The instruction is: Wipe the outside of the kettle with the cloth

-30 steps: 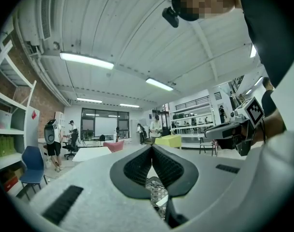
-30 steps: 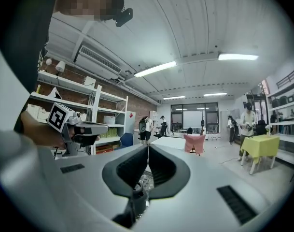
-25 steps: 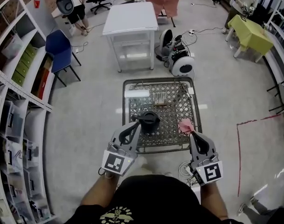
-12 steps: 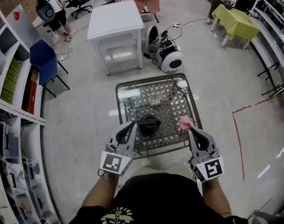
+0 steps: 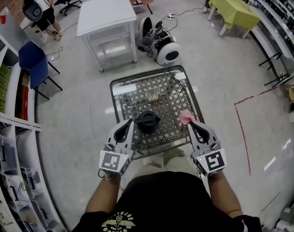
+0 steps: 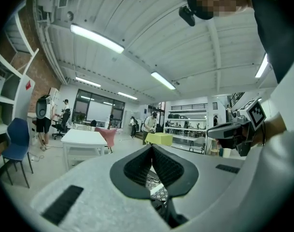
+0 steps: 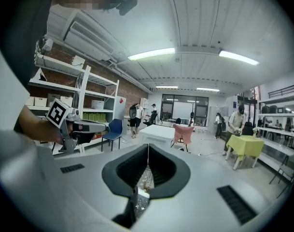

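A black kettle [image 5: 147,122] stands on the near part of a wire-mesh table [image 5: 146,76]. A pink cloth [image 5: 186,117] lies crumpled on the mesh to its right, near the table's right edge. My left gripper [image 5: 129,123] sits just left of the kettle, jaws together and empty. My right gripper [image 5: 190,125] points at the near side of the cloth; whether it touches is unclear. In the left gripper view the left gripper [image 6: 151,148] has its tips meeting over mesh. In the right gripper view the right gripper [image 7: 147,147] is likewise shut with nothing held.
Beyond the mesh table stand a white table [image 5: 107,12] and a white wheeled machine [image 5: 165,51]. A blue chair [image 5: 33,62] and shelving [image 5: 7,129] line the left. A yellow-green table [image 5: 236,11] is at the far right. Red tape [image 5: 238,124] marks the floor.
Both grippers have sunk a little toward the near edge of the mesh table, jaws still together. The head view has shifted. Kettle and cloth have stayed where they were.
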Motion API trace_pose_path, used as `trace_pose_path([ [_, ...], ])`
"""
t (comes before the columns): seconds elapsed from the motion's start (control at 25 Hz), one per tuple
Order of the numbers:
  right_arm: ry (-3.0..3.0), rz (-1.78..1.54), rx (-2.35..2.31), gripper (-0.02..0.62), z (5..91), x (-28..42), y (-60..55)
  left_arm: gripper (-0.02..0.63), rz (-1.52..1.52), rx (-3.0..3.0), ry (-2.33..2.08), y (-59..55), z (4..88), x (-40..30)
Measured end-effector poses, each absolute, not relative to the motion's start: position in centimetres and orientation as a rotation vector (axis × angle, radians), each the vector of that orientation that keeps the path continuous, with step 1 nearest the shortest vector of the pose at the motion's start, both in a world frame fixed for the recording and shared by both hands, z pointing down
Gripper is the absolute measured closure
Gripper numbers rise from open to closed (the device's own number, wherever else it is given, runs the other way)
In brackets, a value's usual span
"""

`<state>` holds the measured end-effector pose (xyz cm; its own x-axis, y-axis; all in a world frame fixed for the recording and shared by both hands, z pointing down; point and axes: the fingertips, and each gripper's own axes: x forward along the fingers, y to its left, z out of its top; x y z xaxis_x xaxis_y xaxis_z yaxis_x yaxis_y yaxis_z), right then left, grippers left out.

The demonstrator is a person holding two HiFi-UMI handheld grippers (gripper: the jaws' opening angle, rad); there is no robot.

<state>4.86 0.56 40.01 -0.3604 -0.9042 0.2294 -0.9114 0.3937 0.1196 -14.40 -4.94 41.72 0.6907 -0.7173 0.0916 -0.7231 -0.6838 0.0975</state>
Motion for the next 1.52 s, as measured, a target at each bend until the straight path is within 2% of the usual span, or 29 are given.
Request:
trace_pose_path([
  [0.32, -2.414, 0.204, 1.57, 0.584, 42.6, 6.6, -1.1, 0.601, 0.147, 2.687, -1.216, -5.3, 44.9, -12.5],
  [1.16, -2.405, 0.362, 1.451, 0.583, 50.2, 13.7, -5.9, 0.601, 0.489, 2.474, -1.186, -10.3, 57.7, -6.0],
  [1.52, -2.277, 0.493, 1.351, 0.583, 59.2, 16.8, -6.8, 0.601, 0.621, 2.497, -1.185, -11.7, 61.8, -3.9],
])
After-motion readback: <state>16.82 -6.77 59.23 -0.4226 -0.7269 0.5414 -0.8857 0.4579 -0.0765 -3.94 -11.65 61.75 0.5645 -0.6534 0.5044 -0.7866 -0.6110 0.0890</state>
